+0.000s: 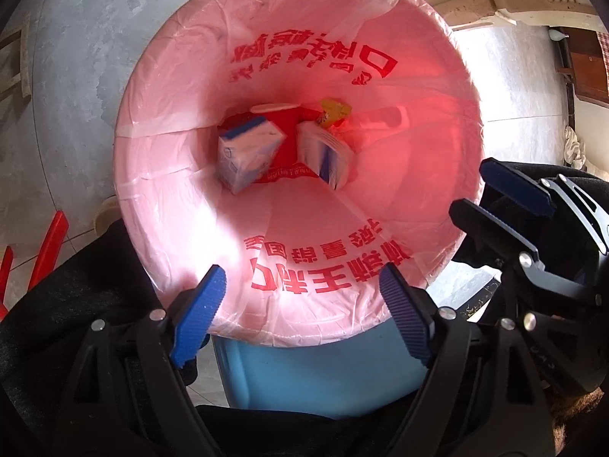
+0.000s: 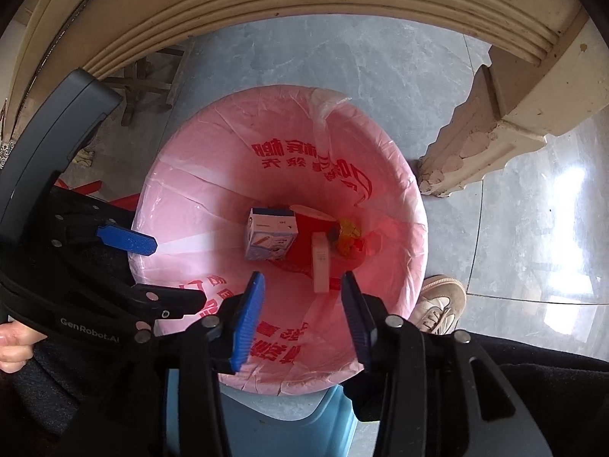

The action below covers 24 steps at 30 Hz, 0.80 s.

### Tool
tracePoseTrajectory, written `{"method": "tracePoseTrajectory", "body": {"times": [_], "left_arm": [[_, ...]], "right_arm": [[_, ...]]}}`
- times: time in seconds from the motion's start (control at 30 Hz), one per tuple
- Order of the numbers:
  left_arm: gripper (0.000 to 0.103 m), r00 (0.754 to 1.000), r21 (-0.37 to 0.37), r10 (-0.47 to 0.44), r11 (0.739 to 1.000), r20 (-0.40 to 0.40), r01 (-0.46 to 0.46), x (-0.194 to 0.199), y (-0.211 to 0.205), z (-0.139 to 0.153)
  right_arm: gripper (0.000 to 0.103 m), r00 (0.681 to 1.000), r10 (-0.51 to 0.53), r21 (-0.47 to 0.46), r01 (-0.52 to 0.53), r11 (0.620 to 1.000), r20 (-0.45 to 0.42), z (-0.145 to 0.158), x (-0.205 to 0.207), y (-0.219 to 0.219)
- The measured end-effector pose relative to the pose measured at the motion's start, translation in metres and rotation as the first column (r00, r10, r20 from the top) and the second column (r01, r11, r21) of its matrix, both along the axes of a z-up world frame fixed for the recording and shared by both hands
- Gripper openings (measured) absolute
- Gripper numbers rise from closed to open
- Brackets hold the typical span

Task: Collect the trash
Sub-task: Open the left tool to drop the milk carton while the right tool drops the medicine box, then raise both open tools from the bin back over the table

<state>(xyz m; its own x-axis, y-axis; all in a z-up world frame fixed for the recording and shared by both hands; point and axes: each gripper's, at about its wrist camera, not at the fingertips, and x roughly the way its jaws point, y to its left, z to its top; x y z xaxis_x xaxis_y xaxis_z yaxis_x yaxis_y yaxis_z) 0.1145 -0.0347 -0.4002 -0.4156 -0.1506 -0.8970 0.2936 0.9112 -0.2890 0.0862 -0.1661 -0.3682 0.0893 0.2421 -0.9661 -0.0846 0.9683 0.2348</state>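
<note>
A blue bin [image 1: 323, 377] lined with a pink bag [image 1: 167, 190] printed in red stands right below both grippers. At its bottom lie a white and blue carton [image 1: 247, 152], a flat white packet [image 1: 323, 156], red packaging [image 1: 289, 129] and a yellow wrapper [image 1: 335, 110]. My left gripper [image 1: 304, 312] hangs over the near rim, open and empty. My right gripper [image 2: 302, 316] also hangs over the near rim, its blue pads apart with nothing between them. The carton [image 2: 270, 240] and the packet [image 2: 320, 262] lie far below it. Each gripper shows in the other view: the right gripper [image 1: 506, 205], the left gripper [image 2: 160, 270].
Cream carved furniture [image 2: 475, 144] with a chipped leg arches over the grey tiled floor [image 2: 342, 57] behind the bin. A person's shoe [image 2: 441, 302] stands right of the bin, and a hand [image 2: 11, 342] holds the left gripper. Red strips [image 1: 49, 243] lie to the left.
</note>
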Motion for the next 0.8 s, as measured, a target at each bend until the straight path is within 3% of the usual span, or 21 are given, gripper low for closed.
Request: {"method": "tracePoseTrajectory", "body": {"times": [0.27, 0.6, 0.8], "left_arm": [[0.081, 1.000, 0.008, 0.002, 1.000, 0.016, -0.002, 0.000, 0.004, 0.003], [0.081, 0.995, 0.042, -0.048, 0.998, 0.090, 0.044, -0.006, -0.001, 0.021], [0.081, 0.982, 0.050, -0.050, 0.998, 0.182, 0.042, -0.020, 0.010, 0.070]], "right_arm": [[0.054, 1.000, 0.002, 0.005, -0.002, 1.000, 0.006, 0.004, 0.001, -0.001], [0.054, 0.998, 0.039, -0.002, -0.039, 0.999, 0.053, 0.022, -0.011, 0.006], [0.054, 0.991, 0.039, 0.044, -0.045, 0.998, 0.128, 0.071, -0.026, -0.001]]}}
